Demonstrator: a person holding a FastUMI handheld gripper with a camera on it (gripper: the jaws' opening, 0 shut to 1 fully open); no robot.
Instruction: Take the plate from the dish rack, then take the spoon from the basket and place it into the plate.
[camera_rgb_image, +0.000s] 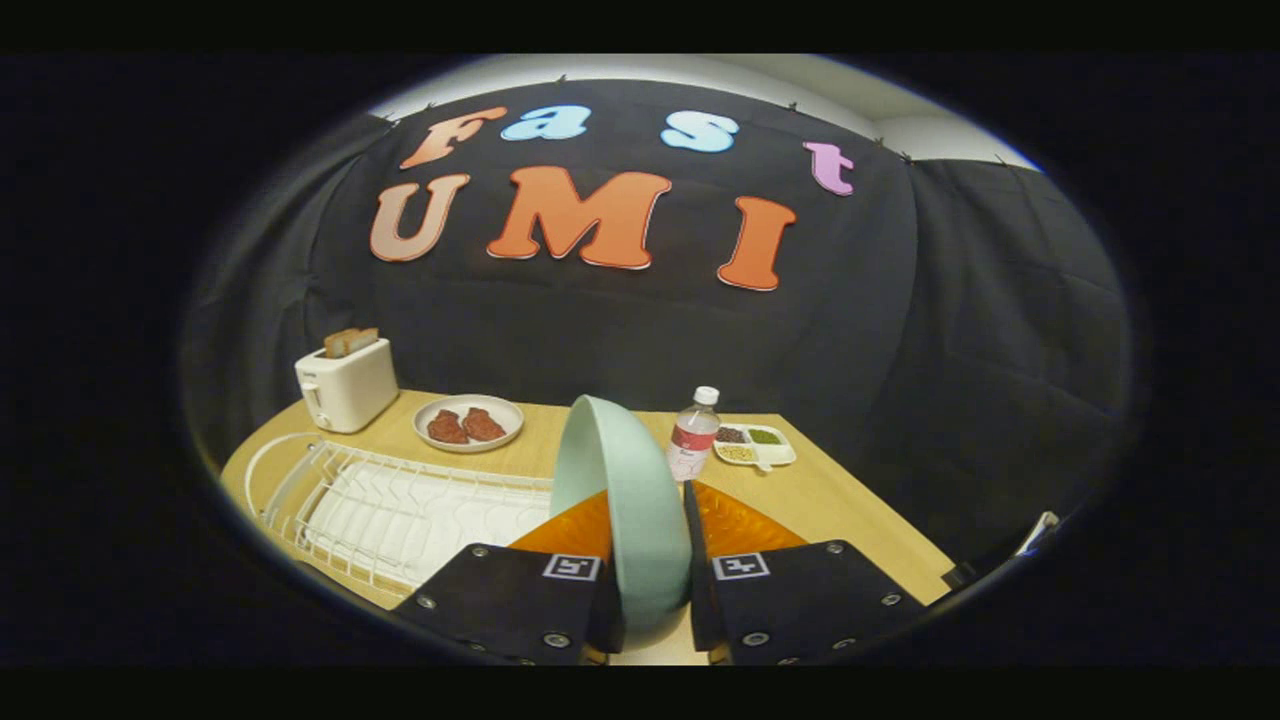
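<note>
Claw: closed on the plate, one finger pressed to each face. Plate: pale green, held on edge and upright between the fingers, its rim rising above them, lifted clear of the counter. Dish rack: white wire, lying on the counter's near left part, just beside and behind the left finger; its slots held no dishes in the part visible. Toaster: white, at the far left corner of the counter, two slices of bread standing out of its top. Second plate: light-coloured, round, near the far edge just right of the toaster, carrying two reddish-brown pieces of food. Water bottle: clear, white cap, red label, upright near the far edge, just beyond the held plate's right side. Divided tray: small, white, just right of the bottle, its compartments holding dark, green and yellowish contents. Counter: light wood.
</note>
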